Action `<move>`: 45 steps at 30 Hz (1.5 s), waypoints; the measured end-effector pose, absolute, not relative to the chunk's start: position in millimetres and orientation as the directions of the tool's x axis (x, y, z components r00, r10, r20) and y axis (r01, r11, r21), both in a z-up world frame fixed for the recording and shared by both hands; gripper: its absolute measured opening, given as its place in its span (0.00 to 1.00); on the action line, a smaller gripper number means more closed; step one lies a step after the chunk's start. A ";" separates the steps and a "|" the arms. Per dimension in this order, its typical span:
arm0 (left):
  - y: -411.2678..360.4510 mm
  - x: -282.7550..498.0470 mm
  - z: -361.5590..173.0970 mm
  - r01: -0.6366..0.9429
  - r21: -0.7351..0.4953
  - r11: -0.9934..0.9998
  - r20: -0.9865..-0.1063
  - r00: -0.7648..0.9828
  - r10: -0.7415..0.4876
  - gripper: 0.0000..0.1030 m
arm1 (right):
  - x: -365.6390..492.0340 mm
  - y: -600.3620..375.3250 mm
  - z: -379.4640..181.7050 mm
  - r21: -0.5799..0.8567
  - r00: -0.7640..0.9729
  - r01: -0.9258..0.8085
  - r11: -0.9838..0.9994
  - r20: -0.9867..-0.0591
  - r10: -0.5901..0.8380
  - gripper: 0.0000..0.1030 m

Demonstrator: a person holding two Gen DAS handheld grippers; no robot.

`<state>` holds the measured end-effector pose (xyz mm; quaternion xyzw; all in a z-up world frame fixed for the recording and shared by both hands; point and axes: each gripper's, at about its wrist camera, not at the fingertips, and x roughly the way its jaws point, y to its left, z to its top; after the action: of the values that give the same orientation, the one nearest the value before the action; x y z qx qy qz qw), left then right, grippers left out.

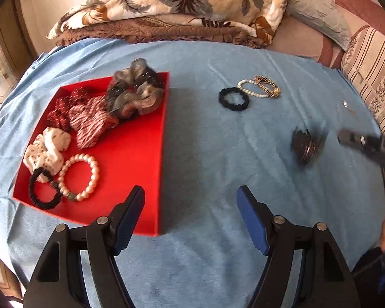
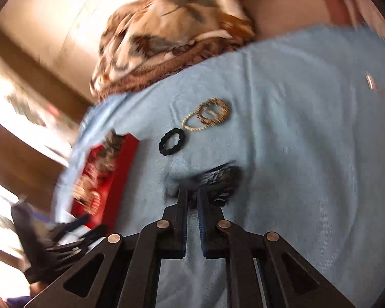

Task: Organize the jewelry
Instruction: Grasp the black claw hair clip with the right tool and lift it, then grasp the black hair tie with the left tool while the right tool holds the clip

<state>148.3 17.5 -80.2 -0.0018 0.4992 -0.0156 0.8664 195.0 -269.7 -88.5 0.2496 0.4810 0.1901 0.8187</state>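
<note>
On the light blue cloth [image 1: 205,133] spread over the bed, the shallow red tray [image 1: 131,169] already holds a grey gauzy scrunchie [image 1: 136,92], striped red fabric scrunchies [image 1: 89,120], a white spotted scrunchie [image 1: 46,148], a pink pearl bracelet [image 1: 79,177] and a thin black hair tie [image 1: 42,190]. Well apart from the tray lie a black ruffled hair band [image 1: 233,98], a white bead bracelet [image 1: 251,89] and a brown-and-gold woven bracelet [image 1: 268,86], the two bracelets overlapping.

The right gripper [image 2: 192,200] has its fingers pinched nearly together at the near edge of a dark stack of black bangles [image 2: 218,179]. It looks to have hold of that edge, though motion blur keeps me from being sure. From the left wrist view the same stack sits blurred on the cloth, right of centre.

The left gripper [image 1: 190,200] hangs above the cloth just beside the tray's near corner, spread wide, holding nothing.

The bangles are likely stiff, light and slick (thin rings that would slide apart), so I'd judge a firm pinch across the whole bundle's rim safer than catching one ring. The soft bands nearby would forgive any grip.
</note>
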 end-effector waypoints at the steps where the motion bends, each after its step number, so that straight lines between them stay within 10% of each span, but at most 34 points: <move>1: 14.8 151.7 -79.5 0.030 -0.019 0.999 -0.864 0.503 -0.032 0.71 | 192.6 -277.3 -92.5 0.584 0.476 -0.035 0.811 -0.704 0.527 0.09; 7: -0.9 188.6 -74.6 0.057 0.006 0.998 -0.846 0.532 -0.025 0.71 | 185.1 -304.9 -108.0 0.562 0.543 0.049 0.826 -0.709 0.450 0.54; 24: -19.9 330.2 -137.3 0.026 -0.014 1.000 -0.878 0.478 -0.025 0.70 | 187.1 -246.7 -130.0 0.523 0.451 -0.100 0.846 -0.734 0.507 0.68; 28: -35.5 331.2 -141.2 0.078 0.052 0.996 -0.863 0.504 0.005 0.42 | 186.4 -231.2 -132.3 0.483 0.441 -0.137 0.865 -0.752 0.490 0.69; 30: -41.9 329.2 -140.3 0.109 0.062 0.992 -0.861 0.509 -0.002 0.08 | 185.1 -224.6 -133.7 0.466 0.440 -0.151 0.872 -0.758 0.482 0.69; 33: -48.9 324.0 -137.5 0.132 0.056 0.990 -0.863 0.505 -0.018 0.08 | 182.8 -220.3 -133.5 0.436 0.451 -0.158 0.886 -0.767 0.457 0.69; 38: -54.5 302.9 -126.0 0.166 0.023 0.986 -0.860 0.505 -0.065 0.08 | 181.1 -221.2 -131.4 0.420 0.472 -0.167 0.892 -0.760 0.446 0.53; 41: -55.9 281.3 -114.4 0.181 0.002 0.983 -0.853 0.514 -0.093 0.08 | 180.5 -223.3 -129.5 0.420 0.481 -0.168 0.892 -0.755 0.446 0.11; 45: -49.6 254.3 -99.5 0.172 -0.051 0.984 -0.844 0.518 -0.135 0.08 | 176.5 -228.8 -128.3 0.419 0.498 -0.145 0.896 -0.752 0.432 0.05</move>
<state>254.3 -49.6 -99.5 0.0193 0.4827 -0.0880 0.8711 176.5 -228.8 -128.3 0.1519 0.4715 0.1695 0.8520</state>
